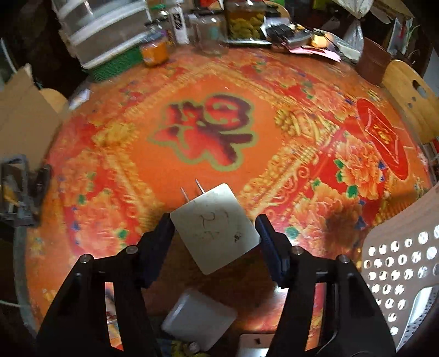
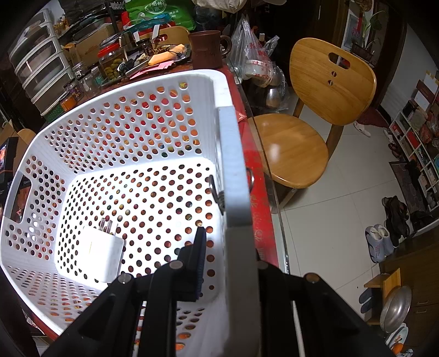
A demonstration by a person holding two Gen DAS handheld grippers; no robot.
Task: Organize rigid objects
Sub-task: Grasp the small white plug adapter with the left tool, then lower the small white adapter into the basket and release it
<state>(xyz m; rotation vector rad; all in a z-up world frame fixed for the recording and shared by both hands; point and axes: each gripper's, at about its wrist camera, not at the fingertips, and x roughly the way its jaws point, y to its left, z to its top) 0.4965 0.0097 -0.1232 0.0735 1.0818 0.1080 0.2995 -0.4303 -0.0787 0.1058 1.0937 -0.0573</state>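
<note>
Charger (image 1: 215,228) clamped between left fingers (image 1: 170,236), prongs pointing forward; right fingers (image 2: 199,258) grip basket (image 2: 233,175) rim.

Left wrist view: the surface (image 1: 219,82) lies bare across the centre of the frame; obstacles line the upper edge, namely a drawer unit (image 1: 104,30), jars (image 1: 244,19) and papers (image 1: 315,49), and a perforated white basket (image 1: 397,269) blocks the lower right. Right wrist view: the basket interior (image 2: 131,192) is open except for a white charger (image 2: 100,255) at lower left. The basket's right rim (image 2: 236,178) sits tight against the right tool (image 2: 230,233), and a wooden chair (image 2: 310,109) stands beyond it at upper right.
</note>
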